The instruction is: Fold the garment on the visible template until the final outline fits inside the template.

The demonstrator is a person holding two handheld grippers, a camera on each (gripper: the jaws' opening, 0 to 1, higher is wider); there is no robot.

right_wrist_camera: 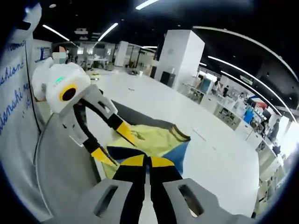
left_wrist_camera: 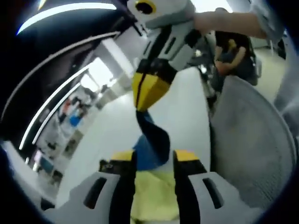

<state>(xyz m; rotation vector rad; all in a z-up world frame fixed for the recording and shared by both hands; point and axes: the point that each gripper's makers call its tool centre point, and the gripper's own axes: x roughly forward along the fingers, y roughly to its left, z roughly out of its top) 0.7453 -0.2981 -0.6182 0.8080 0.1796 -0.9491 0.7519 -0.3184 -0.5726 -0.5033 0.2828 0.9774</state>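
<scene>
The garment (right_wrist_camera: 154, 137) is yellow with blue and navy parts and lies bunched on the white table (right_wrist_camera: 210, 154). A dark grey mat (right_wrist_camera: 135, 114) shows behind it. My right gripper (right_wrist_camera: 148, 162) is shut on a navy edge of the garment. In the left gripper view it (left_wrist_camera: 148, 93) comes down from the top and lifts a navy and blue strip (left_wrist_camera: 152, 133). My left gripper (left_wrist_camera: 154, 158) stands open around the yellow and blue cloth (left_wrist_camera: 154, 191) without pinching it. In the right gripper view the left gripper (right_wrist_camera: 114, 144) reaches in from the left with its jaws apart, over the garment's near edge.
A grey mesh surface (left_wrist_camera: 252, 140) curves close beside the table, also at the left (right_wrist_camera: 60, 163). A whiteboard with blue writing (right_wrist_camera: 14, 93) stands at the far left. A seated person (left_wrist_camera: 233, 46) is beyond the table. Desks and shelves (right_wrist_camera: 233, 98) fill the room behind.
</scene>
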